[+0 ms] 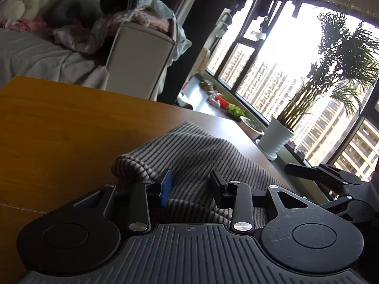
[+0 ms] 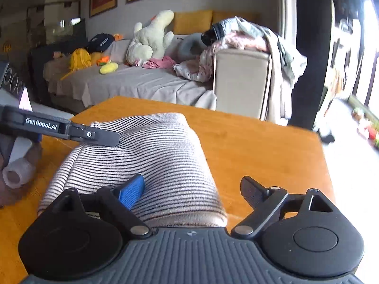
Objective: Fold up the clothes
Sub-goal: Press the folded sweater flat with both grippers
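Note:
A striped knit garment (image 1: 194,156) lies bunched on the orange wooden table (image 1: 59,127); it also shows in the right wrist view (image 2: 154,151). My left gripper (image 1: 191,183) is open, its fingers astride the near edge of the garment. My right gripper (image 2: 191,187) is open wide, with the garment's near fold between its fingers. The right gripper's fingers (image 1: 315,172) show at the right of the left wrist view. The left gripper's finger (image 2: 94,135) rests over the garment's far left edge in the right wrist view.
A grey-covered sofa (image 2: 132,82) with a plush toy (image 2: 151,37) and a pile of clothes (image 2: 239,37) stands beyond the table. A potted palm (image 1: 277,139) and small pots stand on the window ledge at the right. The table's far edge (image 2: 236,116) is near.

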The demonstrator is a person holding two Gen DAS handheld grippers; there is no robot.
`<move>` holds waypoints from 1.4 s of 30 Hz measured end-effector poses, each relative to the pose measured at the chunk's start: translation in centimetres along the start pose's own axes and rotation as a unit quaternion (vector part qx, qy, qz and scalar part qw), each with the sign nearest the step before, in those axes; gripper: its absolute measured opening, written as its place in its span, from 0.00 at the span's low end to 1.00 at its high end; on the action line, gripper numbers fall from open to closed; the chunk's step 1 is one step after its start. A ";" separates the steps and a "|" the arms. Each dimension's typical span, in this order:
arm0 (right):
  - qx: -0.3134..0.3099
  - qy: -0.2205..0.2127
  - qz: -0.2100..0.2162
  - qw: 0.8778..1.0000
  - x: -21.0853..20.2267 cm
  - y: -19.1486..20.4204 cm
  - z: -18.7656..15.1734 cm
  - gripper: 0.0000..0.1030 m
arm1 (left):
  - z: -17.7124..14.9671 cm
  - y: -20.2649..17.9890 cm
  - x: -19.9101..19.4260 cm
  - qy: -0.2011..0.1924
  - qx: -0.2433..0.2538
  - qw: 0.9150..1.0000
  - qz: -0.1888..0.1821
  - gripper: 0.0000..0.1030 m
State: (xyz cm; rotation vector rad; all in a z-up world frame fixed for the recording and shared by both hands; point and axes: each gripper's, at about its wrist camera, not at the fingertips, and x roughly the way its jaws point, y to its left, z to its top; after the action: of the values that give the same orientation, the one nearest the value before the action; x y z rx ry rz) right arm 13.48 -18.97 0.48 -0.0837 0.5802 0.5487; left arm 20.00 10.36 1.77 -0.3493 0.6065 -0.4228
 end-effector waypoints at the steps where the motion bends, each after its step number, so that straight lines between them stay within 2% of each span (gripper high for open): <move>1: 0.031 0.006 0.016 0.999 0.3 -0.7 -0.3 0.89 | 0.0 0.0 0.0 0.000 0.001 1.000 0.000 0.38; 5: 0.152 0.028 0.080 0.985 1.5 -3.3 -1.7 0.89 | 0.0 0.1 0.1 0.002 0.003 1.000 -0.001 0.38; 6: 0.160 0.032 0.095 0.982 1.4 -3.3 -2.1 0.89 | 0.0 0.1 0.1 0.003 0.003 1.000 -0.001 0.38; 8: 0.144 0.033 0.094 0.985 0.8 -2.6 -2.1 0.84 | 0.1 0.1 0.2 0.005 0.005 1.000 -0.001 0.39; 12: 0.122 0.014 0.112 0.986 -1.4 -1.4 -2.0 0.75 | 0.5 0.2 0.5 0.008 0.006 1.000 0.003 0.43; 16: 0.109 0.026 0.092 0.989 -1.2 -1.0 -3.5 0.74 | 0.6 -0.3 0.5 0.010 0.017 1.000 0.011 0.44; 19: 0.103 0.020 0.084 0.991 -1.1 -0.7 -3.7 0.75 | 0.7 -0.8 0.4 0.011 0.026 0.999 0.019 0.45; 24: 0.081 0.013 0.070 0.994 -1.3 -0.3 -3.9 0.77 | 0.9 -2.1 -1.8 0.003 0.025 0.999 0.029 0.60; 27: 0.089 0.012 0.068 0.994 -1.3 -0.4 -4.0 0.79 | 0.3 -2.3 -2.5 0.009 0.019 0.999 0.029 0.63; 35: 0.088 0.010 0.056 0.994 -1.5 -0.4 -3.9 0.85 | -2.0 -2.3 -3.8 0.034 0.003 0.999 0.029 0.60; 38: 0.070 -0.008 0.038 0.997 -2.3 0.0 -3.2 0.85 | -2.6 -2.2 -4.0 0.039 0.001 0.999 0.029 0.61; 42: 0.038 -0.053 0.022 0.998 -3.3 0.5 -0.6 0.83 | -2.7 -1.9 -3.9 0.039 0.002 0.999 0.030 0.65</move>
State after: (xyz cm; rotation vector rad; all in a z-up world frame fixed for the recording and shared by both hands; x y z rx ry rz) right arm 10.60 -20.22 1.84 0.0311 0.4991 0.5690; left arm 14.97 10.03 2.38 -0.3114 0.6895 -0.3808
